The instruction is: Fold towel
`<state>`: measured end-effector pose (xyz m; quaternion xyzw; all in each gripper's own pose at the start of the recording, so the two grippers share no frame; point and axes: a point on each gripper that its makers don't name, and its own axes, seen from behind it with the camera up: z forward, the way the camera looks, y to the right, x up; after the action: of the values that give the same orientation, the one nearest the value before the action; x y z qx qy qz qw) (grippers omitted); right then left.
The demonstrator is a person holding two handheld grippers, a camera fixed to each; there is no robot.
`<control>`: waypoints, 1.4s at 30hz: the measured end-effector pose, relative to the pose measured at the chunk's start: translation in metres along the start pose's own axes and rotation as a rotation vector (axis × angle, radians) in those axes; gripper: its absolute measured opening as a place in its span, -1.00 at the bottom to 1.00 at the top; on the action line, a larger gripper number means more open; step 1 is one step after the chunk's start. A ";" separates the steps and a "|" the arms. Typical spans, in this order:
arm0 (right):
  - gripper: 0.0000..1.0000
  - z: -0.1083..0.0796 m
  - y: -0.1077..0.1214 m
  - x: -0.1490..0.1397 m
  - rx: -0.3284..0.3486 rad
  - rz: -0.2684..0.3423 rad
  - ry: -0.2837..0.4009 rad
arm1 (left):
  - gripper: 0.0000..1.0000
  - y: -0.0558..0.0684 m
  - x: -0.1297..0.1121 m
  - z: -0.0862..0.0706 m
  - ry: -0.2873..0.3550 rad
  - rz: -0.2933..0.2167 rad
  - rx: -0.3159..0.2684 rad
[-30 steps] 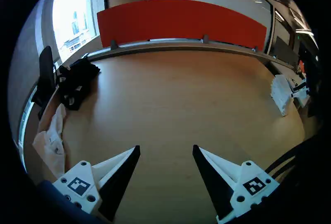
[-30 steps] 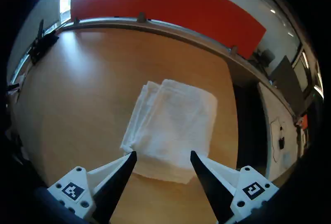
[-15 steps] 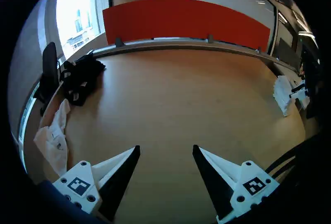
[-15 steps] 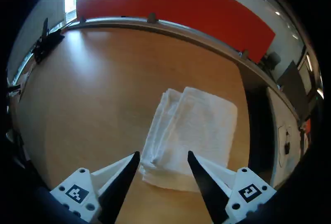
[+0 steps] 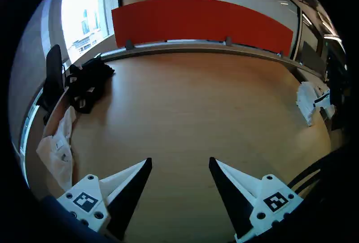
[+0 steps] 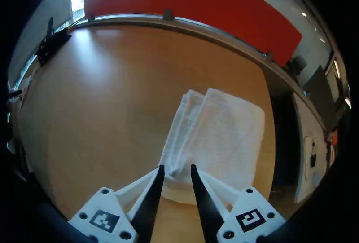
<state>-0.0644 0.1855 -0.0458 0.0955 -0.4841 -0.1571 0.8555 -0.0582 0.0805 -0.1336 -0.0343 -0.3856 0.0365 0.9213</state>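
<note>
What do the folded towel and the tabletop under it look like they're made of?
The towel: white terry cloth, likely cotton, by its nubby surface and soft rounded folds. The tabletop: light wood or wood-look laminate, smooth, with a sheen from window glare.

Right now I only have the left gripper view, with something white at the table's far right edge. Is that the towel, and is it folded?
Observer: Yes. In the right gripper view the towel lies folded in flat layers on the table.
Operator: Is the right gripper on it?
Observer: The right gripper pinches the towel's near corner, jaws almost together.
Operator: How is the towel placed on the table?
Observer: Its right side lies close to the table's edge.
</note>
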 end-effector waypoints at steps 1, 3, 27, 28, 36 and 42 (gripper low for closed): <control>-0.22 0.000 0.000 0.000 0.001 0.003 -0.001 | 0.88 0.000 0.000 0.000 0.000 0.000 0.000; -0.36 0.001 -0.001 0.000 0.003 0.007 -0.002 | 0.88 0.000 0.000 0.000 0.001 0.000 0.001; -0.83 -0.006 -0.013 0.002 0.072 0.005 0.006 | 0.88 0.001 -0.001 -0.001 0.003 0.001 -0.001; -0.83 -0.007 -0.013 0.002 0.072 0.003 0.005 | 0.88 0.001 -0.001 -0.001 0.003 0.001 -0.001; -0.83 -0.010 -0.012 -0.002 0.078 -0.009 -0.004 | 0.88 0.000 0.000 -0.002 0.003 0.001 0.000; -0.60 -0.011 -0.010 -0.001 0.066 -0.006 0.001 | 0.89 0.000 0.000 -0.001 0.003 0.003 -0.001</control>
<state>-0.0572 0.1764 -0.0551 0.1251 -0.4882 -0.1435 0.8517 -0.0572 0.0807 -0.1345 -0.0353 -0.3840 0.0380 0.9219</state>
